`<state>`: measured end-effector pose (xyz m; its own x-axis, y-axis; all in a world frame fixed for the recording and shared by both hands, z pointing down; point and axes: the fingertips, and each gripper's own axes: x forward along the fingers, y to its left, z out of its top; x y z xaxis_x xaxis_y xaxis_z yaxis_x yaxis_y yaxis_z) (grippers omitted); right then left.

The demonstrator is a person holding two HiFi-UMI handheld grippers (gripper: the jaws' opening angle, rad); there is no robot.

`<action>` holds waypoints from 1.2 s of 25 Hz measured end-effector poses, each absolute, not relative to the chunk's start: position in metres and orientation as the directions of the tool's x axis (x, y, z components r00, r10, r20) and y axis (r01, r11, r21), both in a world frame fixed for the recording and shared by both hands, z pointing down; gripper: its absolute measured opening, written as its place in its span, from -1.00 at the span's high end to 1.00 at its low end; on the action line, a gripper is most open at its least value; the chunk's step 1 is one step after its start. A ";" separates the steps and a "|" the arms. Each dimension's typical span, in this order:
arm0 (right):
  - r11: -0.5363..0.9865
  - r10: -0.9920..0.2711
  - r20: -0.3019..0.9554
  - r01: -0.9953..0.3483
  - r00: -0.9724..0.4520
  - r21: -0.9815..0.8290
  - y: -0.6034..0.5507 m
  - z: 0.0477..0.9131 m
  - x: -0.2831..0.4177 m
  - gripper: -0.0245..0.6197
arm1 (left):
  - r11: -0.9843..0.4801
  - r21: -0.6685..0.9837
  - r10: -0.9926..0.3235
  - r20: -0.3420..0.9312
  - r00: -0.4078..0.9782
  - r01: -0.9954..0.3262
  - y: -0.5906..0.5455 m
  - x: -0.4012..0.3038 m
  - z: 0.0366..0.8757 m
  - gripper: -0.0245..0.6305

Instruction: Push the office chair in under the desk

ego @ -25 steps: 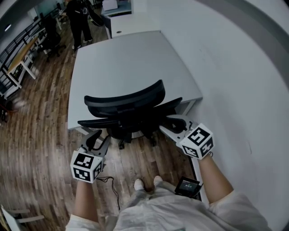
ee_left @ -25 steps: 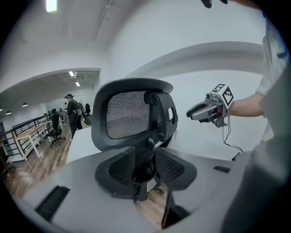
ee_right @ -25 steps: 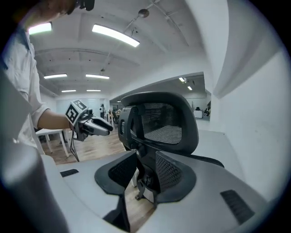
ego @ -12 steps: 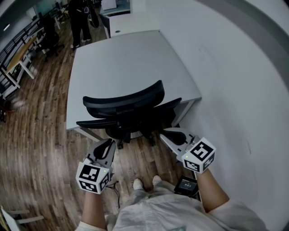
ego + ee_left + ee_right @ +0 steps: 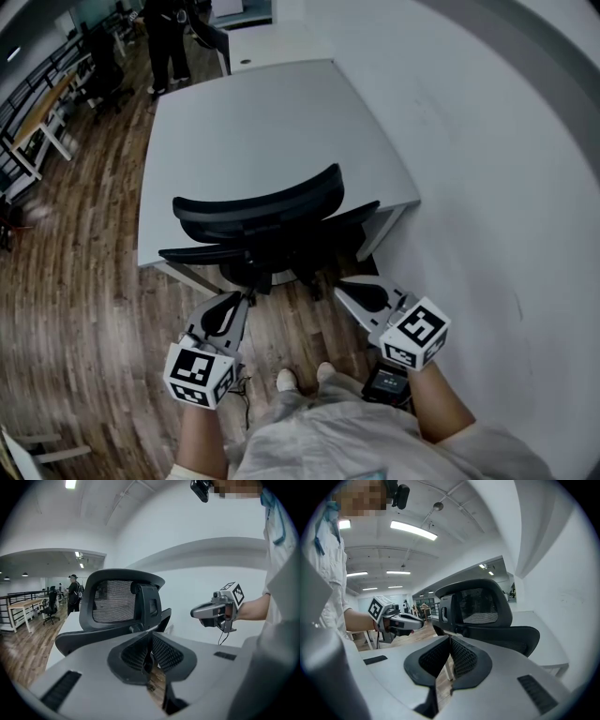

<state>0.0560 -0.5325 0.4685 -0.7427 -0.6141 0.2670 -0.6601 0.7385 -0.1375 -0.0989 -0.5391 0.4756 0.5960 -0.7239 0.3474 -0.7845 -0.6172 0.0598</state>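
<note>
Two grippers: we hold the left gripper (image 5: 236,307) and the right gripper (image 5: 349,291) low behind the office chair (image 5: 267,220), one on each side, and neither touches it.
Left jaws: pressed together, with nothing between the pads (image 5: 165,654).
Right jaws: together as well and empty, tips aimed at the back of the chair.
Why closed: we judge that a push needs no grasp. Closed jaws make a firm, blunt tip to press with and cannot snag the mesh.
Why one per side: pressing both sides of the backrest (image 5: 258,202) should keep the chair rolling straight and stop it swivelling.
Chair's place: the backrest stands over the near edge of the desk (image 5: 253,112). The seat is hidden beneath it, and the base (image 5: 277,270) shows on the wooden floor (image 5: 84,281) just at that edge.
Progress: the chair looks to us largely tucked in, so there may be little left to push.
Head view only: it shows the layout from above, with the desk running along the white wall and a person (image 5: 169,42) standing past its far end.
Gripper views only: they show the pads meeting, the mesh and rear spine of the backrest at chair height, and each gripper's partner beside the chair.
</note>
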 end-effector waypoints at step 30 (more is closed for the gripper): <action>0.745 -0.607 0.284 -0.656 -0.742 -0.119 -0.531 0.469 0.049 0.82 | -0.622 0.104 -0.712 0.338 0.615 -0.776 -0.540 -0.107 0.480 0.86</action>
